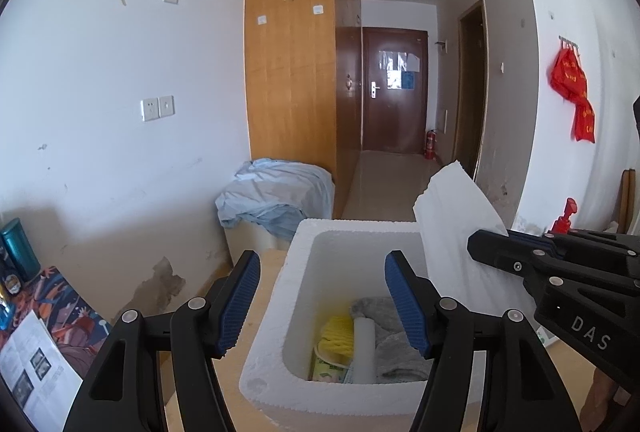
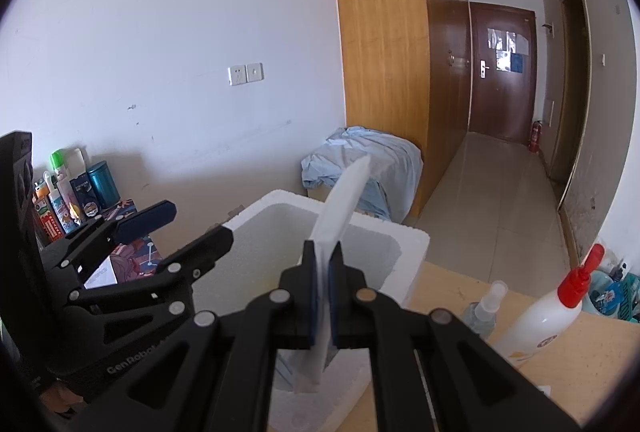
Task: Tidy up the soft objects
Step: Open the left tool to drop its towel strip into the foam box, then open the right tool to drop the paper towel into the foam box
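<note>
A white foam box (image 1: 268,356) stands on the wooden table with its top uncovered. Inside lie a yellow soft item (image 1: 340,334), a white roll (image 1: 365,348), a grey cloth (image 1: 400,350) and a green packet (image 1: 328,368). My left gripper (image 1: 320,268) hangs open over the box's left half, nothing between its blue pads. My right gripper (image 2: 323,260) is shut on the white foam lid (image 2: 344,200), which is held tilted up over the box (image 2: 408,244). In the left wrist view the lid (image 1: 452,228) rises at the box's right rim, with the right gripper (image 1: 486,244) beside it. The left gripper (image 2: 196,224) shows at the left of the right wrist view.
A white pump bottle with a red top (image 2: 548,312) and a small spray bottle (image 2: 486,308) stand on the table (image 2: 560,372) right of the box. Left are a printed sheet (image 1: 36,364), a teal canister (image 1: 18,248) and several bottles. A blue sheet pile (image 1: 276,192) lies behind.
</note>
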Action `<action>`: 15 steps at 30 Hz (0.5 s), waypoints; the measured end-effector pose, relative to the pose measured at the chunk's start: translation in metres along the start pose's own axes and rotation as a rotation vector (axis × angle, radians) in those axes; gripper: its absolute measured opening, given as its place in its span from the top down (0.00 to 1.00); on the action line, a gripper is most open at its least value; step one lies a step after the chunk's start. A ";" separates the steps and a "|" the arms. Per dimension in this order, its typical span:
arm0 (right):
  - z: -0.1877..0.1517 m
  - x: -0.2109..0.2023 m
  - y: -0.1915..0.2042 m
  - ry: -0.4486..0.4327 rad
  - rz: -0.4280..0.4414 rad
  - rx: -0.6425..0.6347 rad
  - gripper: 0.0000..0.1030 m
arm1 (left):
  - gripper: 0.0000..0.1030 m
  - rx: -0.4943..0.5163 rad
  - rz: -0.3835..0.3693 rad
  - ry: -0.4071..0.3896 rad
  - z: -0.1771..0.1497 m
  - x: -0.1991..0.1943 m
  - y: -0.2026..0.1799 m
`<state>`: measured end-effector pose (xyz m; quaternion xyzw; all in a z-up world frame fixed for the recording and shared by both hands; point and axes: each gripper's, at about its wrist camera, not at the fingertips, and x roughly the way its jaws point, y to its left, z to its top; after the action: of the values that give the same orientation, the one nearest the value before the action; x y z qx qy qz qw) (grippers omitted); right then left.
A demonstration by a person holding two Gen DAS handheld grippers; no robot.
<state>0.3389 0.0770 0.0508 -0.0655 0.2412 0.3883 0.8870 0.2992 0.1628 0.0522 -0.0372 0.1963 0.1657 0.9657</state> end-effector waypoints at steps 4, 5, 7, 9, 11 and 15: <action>-0.001 -0.001 0.001 0.001 0.006 -0.005 0.92 | 0.36 -0.007 0.006 -0.006 0.000 -0.002 0.001; -0.002 -0.001 0.001 -0.002 0.011 -0.002 0.92 | 0.36 -0.010 0.006 -0.005 0.000 -0.001 0.002; -0.002 -0.002 0.000 -0.007 0.019 0.000 0.92 | 0.36 -0.015 0.006 0.001 -0.002 -0.001 0.003; -0.003 -0.003 -0.002 -0.014 0.025 0.006 0.85 | 0.36 -0.014 0.003 0.005 -0.002 0.000 0.003; -0.003 -0.005 -0.005 -0.018 0.034 0.015 0.59 | 0.36 -0.013 0.008 0.002 -0.003 -0.001 0.003; -0.002 -0.009 -0.007 -0.038 0.048 0.028 0.45 | 0.36 -0.019 0.009 0.000 -0.003 -0.002 0.004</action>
<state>0.3375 0.0657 0.0527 -0.0401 0.2312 0.4072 0.8827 0.2953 0.1657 0.0502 -0.0456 0.1949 0.1719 0.9646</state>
